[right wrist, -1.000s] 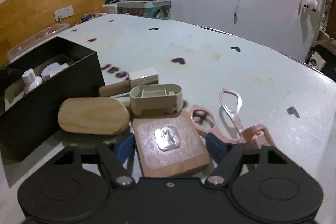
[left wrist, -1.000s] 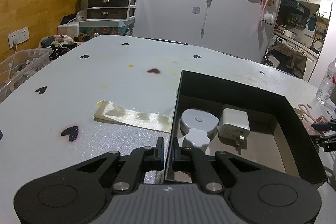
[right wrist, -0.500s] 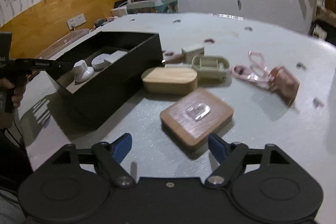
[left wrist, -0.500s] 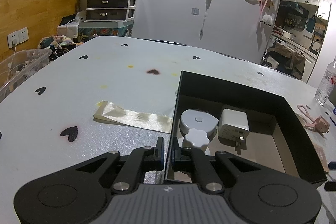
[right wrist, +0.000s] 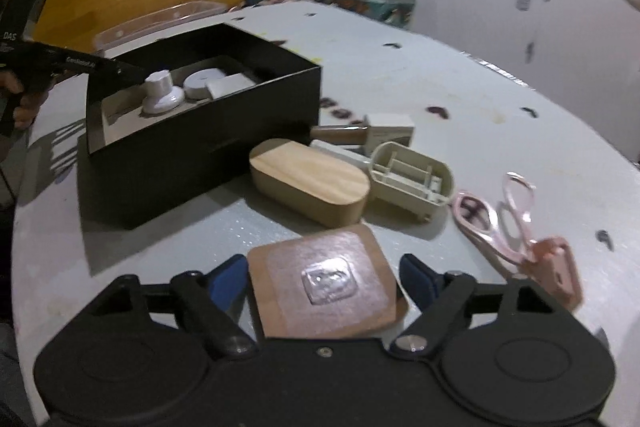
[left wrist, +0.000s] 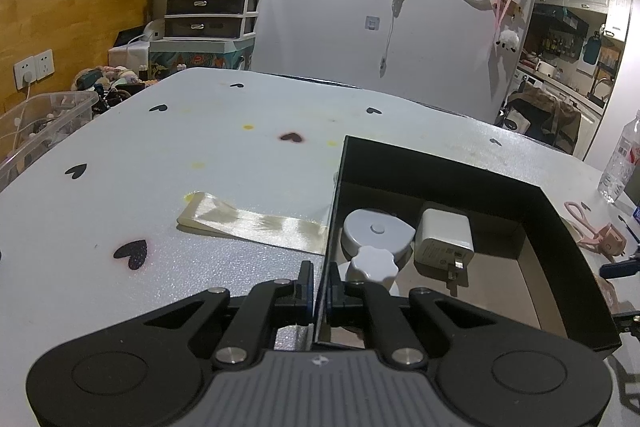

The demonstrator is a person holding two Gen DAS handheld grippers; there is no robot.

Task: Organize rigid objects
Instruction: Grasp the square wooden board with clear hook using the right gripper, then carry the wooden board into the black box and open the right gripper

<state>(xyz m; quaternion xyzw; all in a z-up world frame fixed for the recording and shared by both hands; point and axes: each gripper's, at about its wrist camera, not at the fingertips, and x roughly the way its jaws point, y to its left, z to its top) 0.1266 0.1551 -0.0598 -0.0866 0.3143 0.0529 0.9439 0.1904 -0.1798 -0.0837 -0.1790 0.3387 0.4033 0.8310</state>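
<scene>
My left gripper (left wrist: 320, 285) is shut on the near left wall of the black box (left wrist: 560, 227). Inside it lie a white round case (left wrist: 376, 231), a white knob (left wrist: 374, 263) and a white charger (left wrist: 444, 241). In the right wrist view the black box (right wrist: 208, 151) stands at left. My right gripper (right wrist: 324, 281) is open, with a brown square plaque (right wrist: 324, 287) lying between its blue fingertips (right wrist: 228, 283); contact is unclear. A wooden oval box (right wrist: 308, 181), a beige plastic tray (right wrist: 412, 179) and a pink eyelash curler (right wrist: 516, 227) lie beyond.
A cream ribbon strip (left wrist: 252, 223) lies left of the box. A small white carton (right wrist: 390, 129) and a wooden handle (right wrist: 340, 135) lie behind the oval box. A clear bin (left wrist: 36, 127) sits at the table's left edge, a water bottle (left wrist: 620, 159) at the right.
My right gripper swung back and down toward the brown plaque, which now lies between its fingers. The left gripper and box have not moved.
</scene>
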